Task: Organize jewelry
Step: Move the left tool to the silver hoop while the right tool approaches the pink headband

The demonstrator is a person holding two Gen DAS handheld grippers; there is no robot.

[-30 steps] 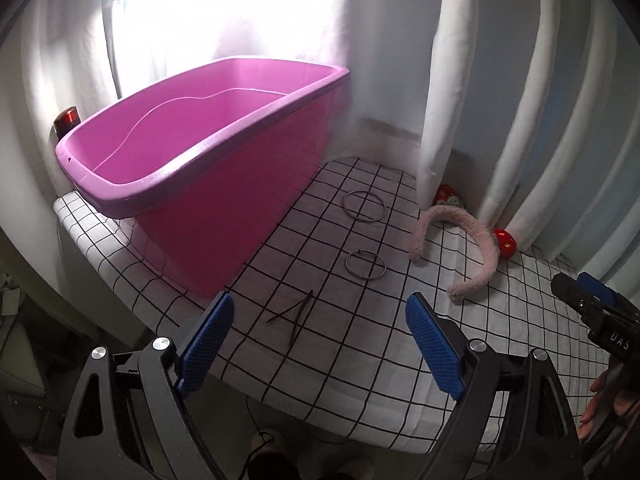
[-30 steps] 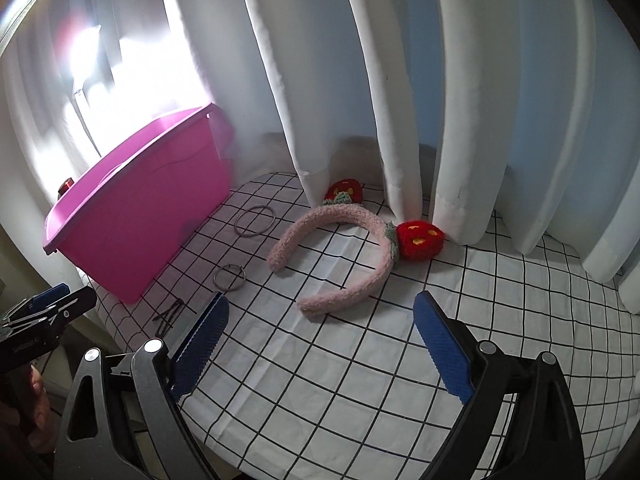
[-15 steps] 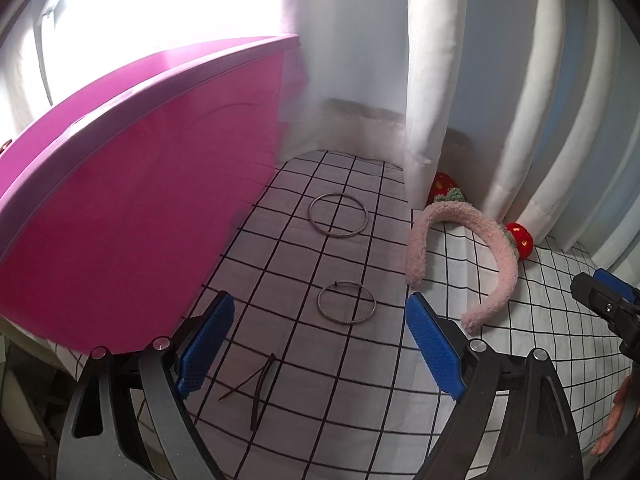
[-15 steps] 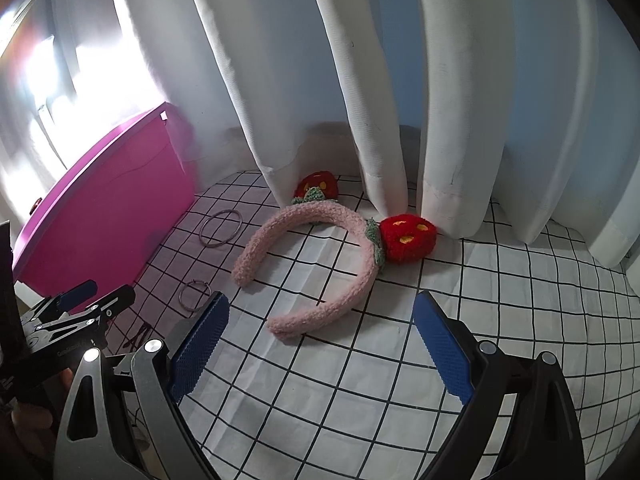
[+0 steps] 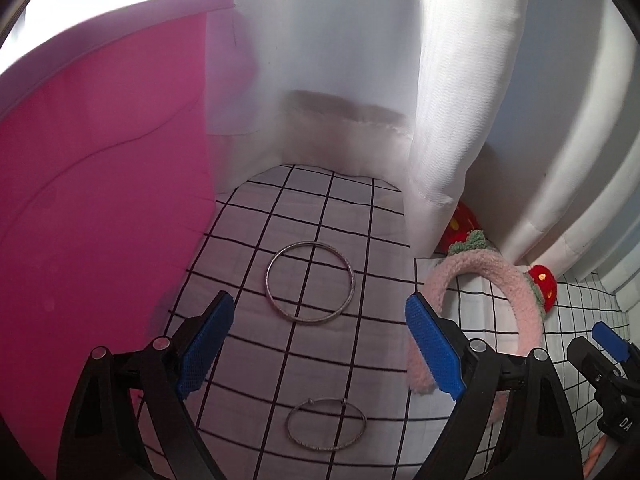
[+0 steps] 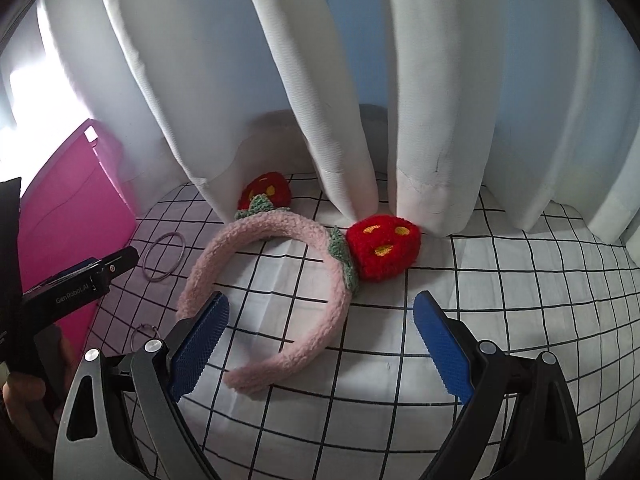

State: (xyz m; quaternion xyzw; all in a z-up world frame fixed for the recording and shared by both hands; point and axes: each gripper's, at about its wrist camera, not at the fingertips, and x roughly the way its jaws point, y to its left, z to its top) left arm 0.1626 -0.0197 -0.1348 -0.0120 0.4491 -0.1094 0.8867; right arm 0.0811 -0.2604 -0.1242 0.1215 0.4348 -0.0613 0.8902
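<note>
The left gripper [image 5: 320, 348] has its jaws spread wide with nothing between them. A big silver ring [image 5: 310, 288] lies flat on the checked tabletop [image 5: 320, 364] just past them, at 12 o'clock. A small ring [image 5: 326, 424] lies at 6 o'clock. The right gripper [image 6: 322, 344] is spread wide too, with the pink fuzzy headband [image 6: 280, 292] at 11 o'clock. The pink tub [image 5: 100, 220] stands at 9 o'clock.

Upper-left window glare — fisheye-warped edges
</note>
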